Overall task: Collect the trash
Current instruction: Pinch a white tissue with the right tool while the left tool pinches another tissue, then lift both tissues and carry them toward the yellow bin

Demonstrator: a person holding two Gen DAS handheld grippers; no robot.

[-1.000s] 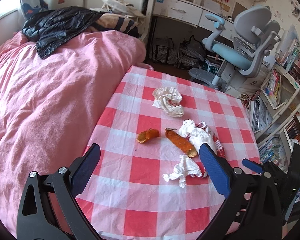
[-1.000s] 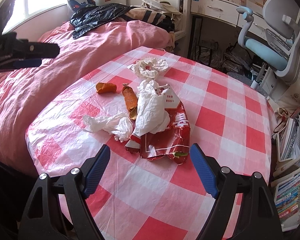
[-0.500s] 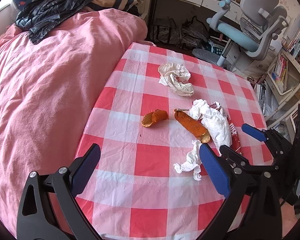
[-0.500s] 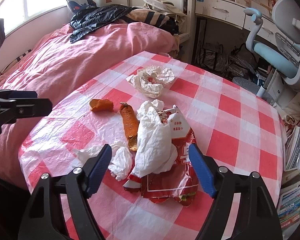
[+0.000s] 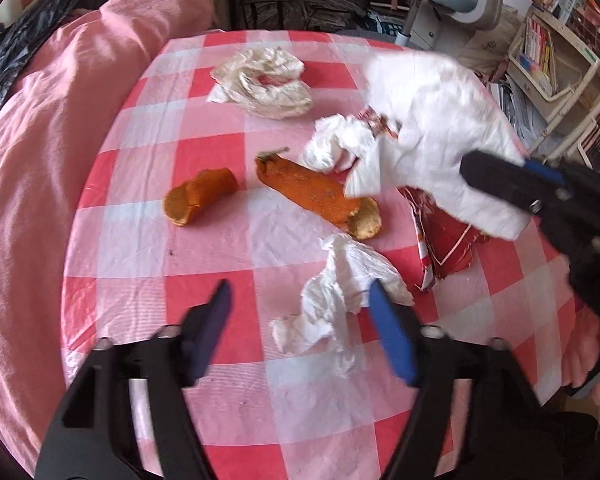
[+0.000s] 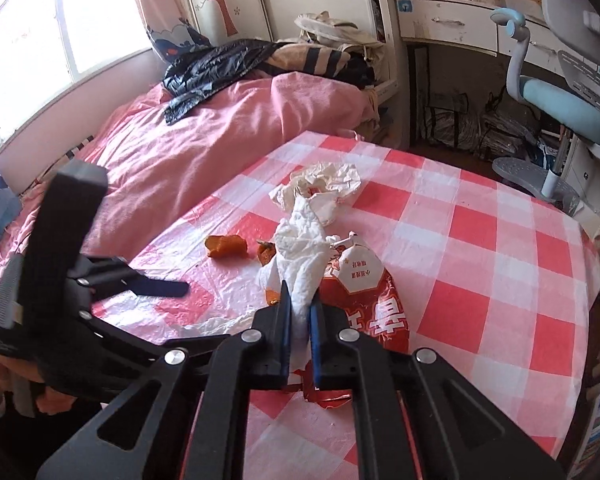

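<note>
While right gripper point(image 6: 298, 316) pinches tissue point(image 6: 300, 256) (crumpled).

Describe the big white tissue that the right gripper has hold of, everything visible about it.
The big white tissue is a long, crumpled sheet of thin soft paper with a quilted texture. The right hand-held gripper, whose jaws have just closed, pinches its near end between blue pads. From there it stretches away over the red snack wrapper, partly raised off the checked tablecloth, and in the right wrist view its far end lies across the cream crumpled paper. In the left wrist view it billows wide and blurred.
</note>
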